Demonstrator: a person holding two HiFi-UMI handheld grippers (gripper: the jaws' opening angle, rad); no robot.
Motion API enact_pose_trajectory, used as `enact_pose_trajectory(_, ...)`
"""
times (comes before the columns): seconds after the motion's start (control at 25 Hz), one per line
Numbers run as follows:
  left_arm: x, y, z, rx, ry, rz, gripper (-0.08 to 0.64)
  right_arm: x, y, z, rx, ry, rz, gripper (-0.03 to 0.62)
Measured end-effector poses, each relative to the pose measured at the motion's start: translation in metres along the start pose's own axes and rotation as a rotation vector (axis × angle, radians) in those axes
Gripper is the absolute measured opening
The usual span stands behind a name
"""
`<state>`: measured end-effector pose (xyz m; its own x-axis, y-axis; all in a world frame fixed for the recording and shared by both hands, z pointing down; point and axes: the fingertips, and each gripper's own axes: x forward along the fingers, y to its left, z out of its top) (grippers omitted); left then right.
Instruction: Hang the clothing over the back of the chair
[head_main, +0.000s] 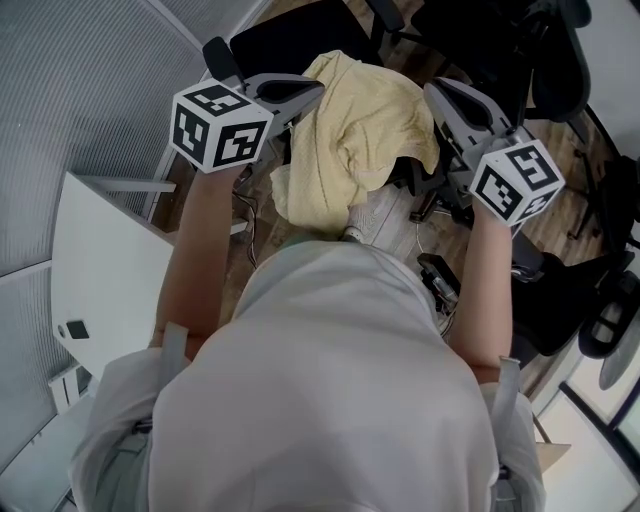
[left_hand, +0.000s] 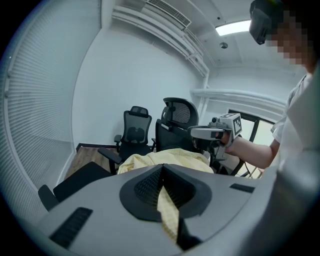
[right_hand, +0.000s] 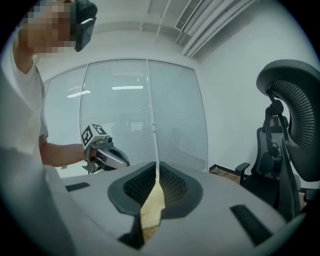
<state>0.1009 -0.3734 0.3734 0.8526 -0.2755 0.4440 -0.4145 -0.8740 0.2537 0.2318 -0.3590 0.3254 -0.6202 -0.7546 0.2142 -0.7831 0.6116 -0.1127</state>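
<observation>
My left tool (head_main: 312, 92): clenched on yellow clothing (head_main: 352, 135)
My right tool (head_main: 438, 92): clenched on it too
Clothing: bunched, hanging between both

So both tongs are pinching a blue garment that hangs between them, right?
Not blue: the garment is pale yellow, as the head view shows. The rest stands: the left tongs and the right tongs each pinch a fold of it, and it hangs between them.
</observation>
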Motion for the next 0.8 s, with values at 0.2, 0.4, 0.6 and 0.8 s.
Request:
enact_pose_trajectory(0.2,-0.014,0.002,0.015,0.020,-0.106,0.080,0.014,-0.004,0.008,0.017,0.003,-0.075,0.010,0.027)
enact_pose_trajectory(0.4,-0.035,0.002,0.031,0.042,-0.216,0.156,0.014,-0.012,0.016,0.034,0.025,-0.150,0.026,0.021)
enact_pose_trajectory(0.6,-0.050,-0.008,0.040,0.063,-0.289,0.173,0.014,-0.018,0.032,0.049,0.044,-0.195,0.079,0.021)
enact_pose_trajectory(0.8,-0.065,-0.023,0.047,0.107,-0.377,0.193,0.014,-0.028,0.044,0.061,0.001,-0.230,0.090,0.021)
